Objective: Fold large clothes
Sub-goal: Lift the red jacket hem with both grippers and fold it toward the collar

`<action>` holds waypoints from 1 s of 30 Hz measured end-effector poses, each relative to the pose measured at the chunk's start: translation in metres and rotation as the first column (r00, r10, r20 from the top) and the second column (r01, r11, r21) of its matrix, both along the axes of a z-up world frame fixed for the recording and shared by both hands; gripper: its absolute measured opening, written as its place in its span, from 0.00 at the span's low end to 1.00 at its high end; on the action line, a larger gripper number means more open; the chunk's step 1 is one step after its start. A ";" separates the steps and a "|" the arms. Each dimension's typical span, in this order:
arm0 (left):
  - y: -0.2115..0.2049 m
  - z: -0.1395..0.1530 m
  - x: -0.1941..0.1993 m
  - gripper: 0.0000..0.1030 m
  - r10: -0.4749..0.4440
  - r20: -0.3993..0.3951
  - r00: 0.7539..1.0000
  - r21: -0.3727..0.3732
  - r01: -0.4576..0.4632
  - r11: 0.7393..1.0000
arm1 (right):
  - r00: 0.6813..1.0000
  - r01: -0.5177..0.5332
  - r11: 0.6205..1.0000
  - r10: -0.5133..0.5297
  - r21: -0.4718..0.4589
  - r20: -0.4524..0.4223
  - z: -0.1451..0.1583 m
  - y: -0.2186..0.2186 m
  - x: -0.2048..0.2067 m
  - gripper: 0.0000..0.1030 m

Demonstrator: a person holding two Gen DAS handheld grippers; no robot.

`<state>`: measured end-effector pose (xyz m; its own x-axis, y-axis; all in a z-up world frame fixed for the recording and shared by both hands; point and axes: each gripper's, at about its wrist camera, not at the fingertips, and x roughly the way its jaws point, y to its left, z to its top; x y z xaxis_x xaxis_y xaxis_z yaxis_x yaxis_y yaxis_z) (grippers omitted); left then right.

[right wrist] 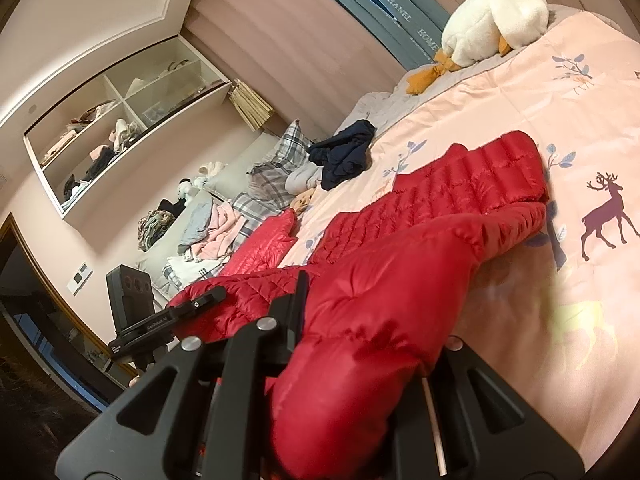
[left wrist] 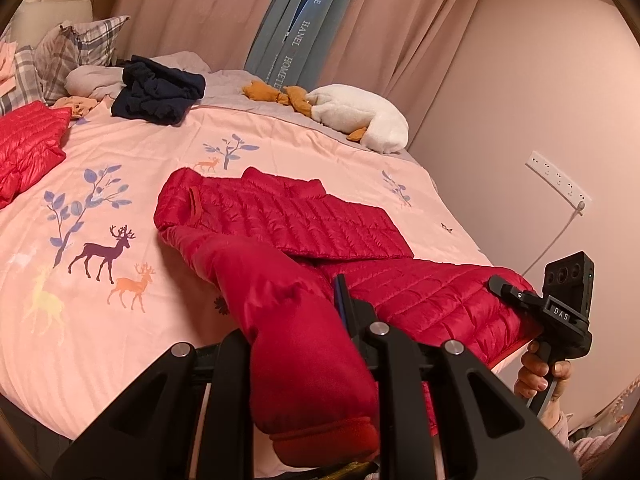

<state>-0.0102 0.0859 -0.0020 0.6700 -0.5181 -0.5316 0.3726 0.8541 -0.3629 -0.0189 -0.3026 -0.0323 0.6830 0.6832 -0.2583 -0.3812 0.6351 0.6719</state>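
A red quilted puffer jacket (left wrist: 304,220) lies on the pink deer-print bed cover (left wrist: 120,160), partly folded, its hem near the bed's near edge. My left gripper (left wrist: 316,320) is shut on a sleeve of the jacket (left wrist: 296,344), which drapes over the jaws. My right gripper (left wrist: 504,286) shows at the right in the left wrist view, shut on the jacket's hem. In the right wrist view the right gripper (right wrist: 360,344) is shut on red jacket fabric (right wrist: 380,320), and the left gripper (right wrist: 208,298) grips the jacket at the left.
A second red jacket (left wrist: 28,144) lies at the far left of the bed. A dark navy garment (left wrist: 160,92), plaid pillows (left wrist: 76,48) and a white plush goose (left wrist: 360,116) sit at the bed's head. A wall (left wrist: 540,100) with a socket strip stands on the right.
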 end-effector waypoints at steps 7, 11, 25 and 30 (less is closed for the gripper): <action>0.001 0.015 -0.010 0.18 -0.013 0.036 0.999 -0.003 0.013 1.000 | 0.999 -0.018 1.000 0.017 0.014 0.044 0.011 -0.005 -0.005 0.13; 0.001 0.023 -0.015 0.18 -0.023 0.062 0.998 -0.006 0.023 1.000 | 0.997 -0.026 1.000 0.025 0.013 0.078 0.020 -0.006 -0.011 0.13; 0.003 0.037 -0.017 0.18 -0.019 0.099 0.995 -0.033 0.022 0.999 | 0.992 -0.031 0.998 0.023 0.059 0.125 0.031 -0.017 -0.014 0.13; 0.003 0.029 -0.006 0.18 -0.003 0.067 0.998 -0.037 0.005 0.999 | 0.995 -0.016 0.998 0.009 0.067 0.101 0.026 -0.020 -0.007 0.13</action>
<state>-0.0166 0.0891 0.0268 0.7012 -0.5394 -0.4662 0.4003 0.8390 -0.3687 -0.0260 -0.3221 -0.0065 0.6949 0.7051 -0.1412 -0.4566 0.5843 0.6709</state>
